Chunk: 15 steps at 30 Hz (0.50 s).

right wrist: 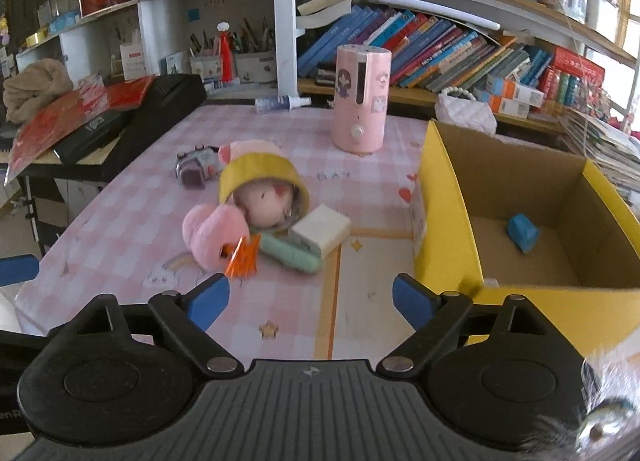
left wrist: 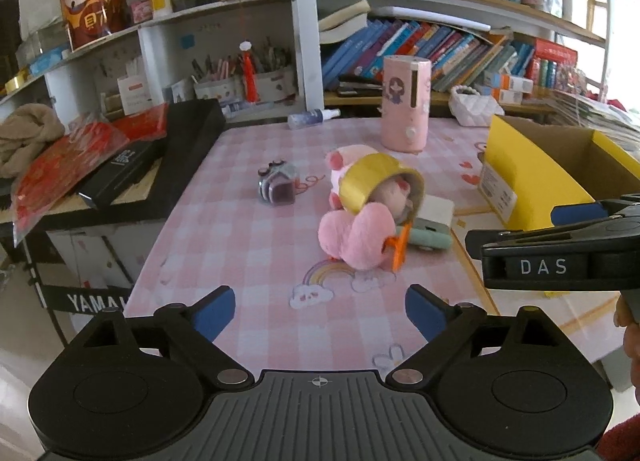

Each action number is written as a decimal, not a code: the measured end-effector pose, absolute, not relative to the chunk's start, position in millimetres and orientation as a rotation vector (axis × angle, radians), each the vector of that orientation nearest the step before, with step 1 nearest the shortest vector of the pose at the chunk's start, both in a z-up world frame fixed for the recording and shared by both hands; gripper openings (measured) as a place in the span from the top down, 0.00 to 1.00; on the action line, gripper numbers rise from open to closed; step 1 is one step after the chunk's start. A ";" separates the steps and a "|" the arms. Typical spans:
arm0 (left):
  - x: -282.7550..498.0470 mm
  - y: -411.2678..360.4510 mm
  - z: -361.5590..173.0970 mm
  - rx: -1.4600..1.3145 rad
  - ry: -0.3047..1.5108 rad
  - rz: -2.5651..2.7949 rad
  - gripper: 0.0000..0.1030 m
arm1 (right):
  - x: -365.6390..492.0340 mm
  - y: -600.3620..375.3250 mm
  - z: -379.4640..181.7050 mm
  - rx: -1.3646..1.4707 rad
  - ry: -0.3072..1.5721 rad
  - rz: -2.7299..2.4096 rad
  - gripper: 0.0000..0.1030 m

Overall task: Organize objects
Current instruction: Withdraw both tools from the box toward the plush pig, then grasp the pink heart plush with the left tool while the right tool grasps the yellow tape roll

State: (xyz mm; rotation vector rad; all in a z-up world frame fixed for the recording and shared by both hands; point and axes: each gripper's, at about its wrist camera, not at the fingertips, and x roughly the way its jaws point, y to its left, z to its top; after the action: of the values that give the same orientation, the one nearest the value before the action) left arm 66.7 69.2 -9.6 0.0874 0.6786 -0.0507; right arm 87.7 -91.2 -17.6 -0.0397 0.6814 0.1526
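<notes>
On the pink table [right wrist: 132, 221], the mint case [right wrist: 290, 255] lies flat — pointing box-ward [right wrist: 448, 221] — both grippers [right wrist: 310, 301] [left wrist: 320, 315] wide, empty.

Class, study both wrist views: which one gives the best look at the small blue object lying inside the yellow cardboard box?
The right wrist view. It looks into the yellow cardboard box and shows the blue object on its floor. The left wrist view shows only the box's outer wall and rim; the object is hidden.

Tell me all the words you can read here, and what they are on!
"DAS": on the right gripper.
"YAMA", cut off: on the black stand beside the table.
"DAY": faint print on the pink tablecloth.
Book spines, box label, gold poster: too small or blurred to read.
</notes>
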 end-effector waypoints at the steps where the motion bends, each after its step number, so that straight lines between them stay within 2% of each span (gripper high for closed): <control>1: 70.9 68.8 -10.6 0.084 0.684 -0.045 0.09 | 92.2 -91.4 -17.4 -0.040 0.680 0.158 0.11; 6: 88.6 69.3 -14.8 0.072 0.708 -0.020 0.09 | 117.3 -89.8 -18.7 -0.051 0.678 0.182 0.11; 15: 119.8 61.6 -21.3 0.054 0.724 -0.051 0.07 | 160.4 -91.5 -26.6 -0.030 0.735 0.192 0.21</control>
State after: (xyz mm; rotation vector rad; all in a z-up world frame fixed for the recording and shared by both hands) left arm 119.8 61.6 -21.3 0.0544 0.7238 -0.0509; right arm 160.4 -91.5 -26.6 -0.0302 0.7352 0.1919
